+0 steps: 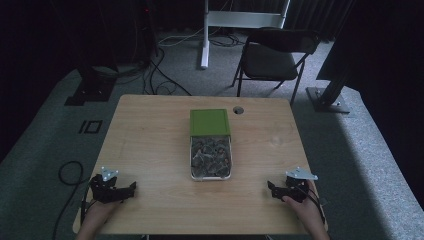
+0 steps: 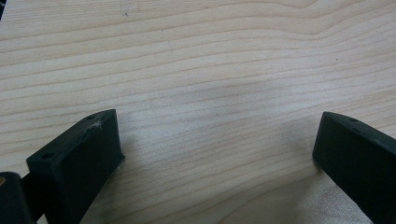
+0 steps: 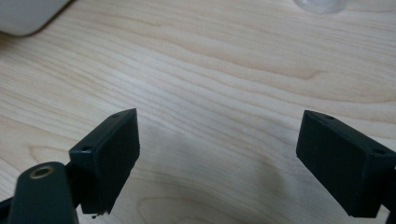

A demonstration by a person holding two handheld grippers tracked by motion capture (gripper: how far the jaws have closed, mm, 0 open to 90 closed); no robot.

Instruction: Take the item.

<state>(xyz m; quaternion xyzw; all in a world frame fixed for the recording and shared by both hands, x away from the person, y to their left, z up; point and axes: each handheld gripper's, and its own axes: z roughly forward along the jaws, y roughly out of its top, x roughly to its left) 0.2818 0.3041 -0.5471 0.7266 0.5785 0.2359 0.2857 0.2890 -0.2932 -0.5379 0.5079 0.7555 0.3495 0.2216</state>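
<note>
A white tray (image 1: 192, 165) full of small grey pieces sits at the middle of the wooden table (image 1: 150, 145), with a green lid (image 1: 209, 122) lying over its far end. My left gripper (image 1: 131, 188) rests on the table near the front left corner. Its jaws stand wide apart over bare wood (image 2: 215, 93), so the left gripper (image 2: 217, 149) is open. My right gripper (image 1: 270, 187) rests near the front right edge. That right gripper (image 3: 219, 149) is open too, nothing between its jaws. A corner of the white tray (image 3: 23, 16) shows at its upper left.
A round cable hole (image 1: 238, 110) is in the table's far edge. Beyond the table stand a dark folding chair (image 1: 272, 55), a white desk leg (image 1: 205, 35) and black stands. Cables lie on the grey carpet (image 1: 70, 172).
</note>
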